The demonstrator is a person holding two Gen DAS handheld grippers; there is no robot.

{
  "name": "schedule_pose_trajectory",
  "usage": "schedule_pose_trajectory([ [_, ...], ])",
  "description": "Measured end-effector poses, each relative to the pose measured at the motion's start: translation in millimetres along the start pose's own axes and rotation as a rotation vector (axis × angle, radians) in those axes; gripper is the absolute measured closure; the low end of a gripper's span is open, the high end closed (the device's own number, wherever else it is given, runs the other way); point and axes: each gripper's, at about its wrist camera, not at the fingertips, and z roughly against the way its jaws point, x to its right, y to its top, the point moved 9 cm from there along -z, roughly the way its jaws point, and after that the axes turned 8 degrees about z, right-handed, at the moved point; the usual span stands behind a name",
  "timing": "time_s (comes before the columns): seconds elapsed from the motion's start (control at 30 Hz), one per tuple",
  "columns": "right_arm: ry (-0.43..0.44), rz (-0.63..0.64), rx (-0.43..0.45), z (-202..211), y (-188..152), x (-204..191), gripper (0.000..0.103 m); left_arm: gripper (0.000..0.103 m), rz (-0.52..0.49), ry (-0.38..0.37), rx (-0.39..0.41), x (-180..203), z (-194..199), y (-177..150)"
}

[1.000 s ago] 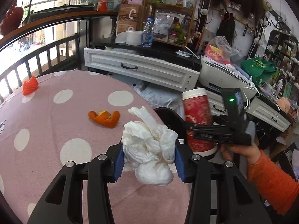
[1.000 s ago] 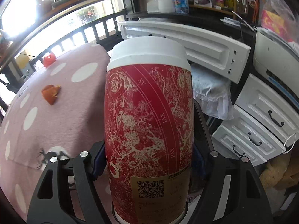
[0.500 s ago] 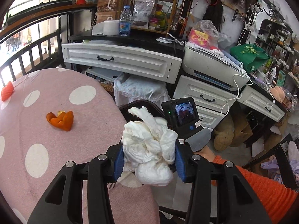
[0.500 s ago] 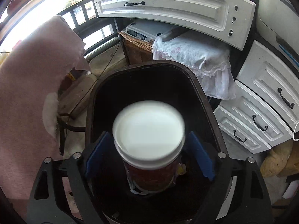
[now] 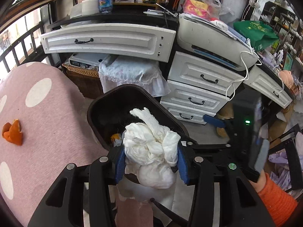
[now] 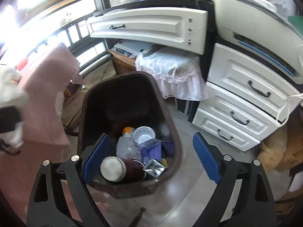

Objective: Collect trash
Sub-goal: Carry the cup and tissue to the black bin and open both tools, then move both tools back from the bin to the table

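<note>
Now | your right gripper [image 6: 151, 160] has just opened, empty; cup [image 6: 121, 168] lies in bin [image 6: 176, 132] at lower centre | left gripper [image 5: 151, 162] clamps tissue wad [image 5: 151, 147] over bin – drop next.

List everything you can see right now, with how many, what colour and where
trash bin: one, dark brown, on the floor beside the table
red cup: one, white lid, lying in the bin
other trash: several pieces, mixed colours, bin bottom
tissue wad: one, white, over the bin's near rim
orange peel: one, orange, on the tablecloth
tablecloth: one, pink with white dots, left
drawers: several, white, behind the bin
printer: one, white, on the drawers
left hand-held gripper: one, black with blue pads, shut on the tissue wad
right hand-held gripper: one, open, empty, above the bin
sleeve: one, orange, lower right
</note>
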Motion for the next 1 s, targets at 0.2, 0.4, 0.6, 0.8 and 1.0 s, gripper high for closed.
schedule_pose_trajectory([
  [0.2, -0.063, 0.002, 0.022, 31.8, -17.6, 20.3, 0.015, 0.056, 0.000, 0.022, -0.064, 8.4, -34.6, 1.3],
  [0.4, -0.045, -0.057, 0.027, 48.7, -31.4, 35.2, 0.015, 0.046, -0.028, 0.051, -0.091, 18.4, -51.5, 6.4],
  [0.6, -0.053, -0.079, 0.018, 56.5, -41.2, 45.1, 0.015, 0.028, -0.033, 0.061, -0.085, 25.2, -57.5, 12.1],
  [0.8, -0.057, -0.113, 0.029, 66.4, -44.9, 51.3, 0.015, 0.019, -0.041, 0.075, -0.067, 26.9, -53.1, 13.3],
  [1.0, -0.046, -0.095, 0.068, 77.7, -32.4, 37.9, 0.015, 0.017, -0.034, 0.021, 0.029, 26.7, -7.5, 19.8],
])
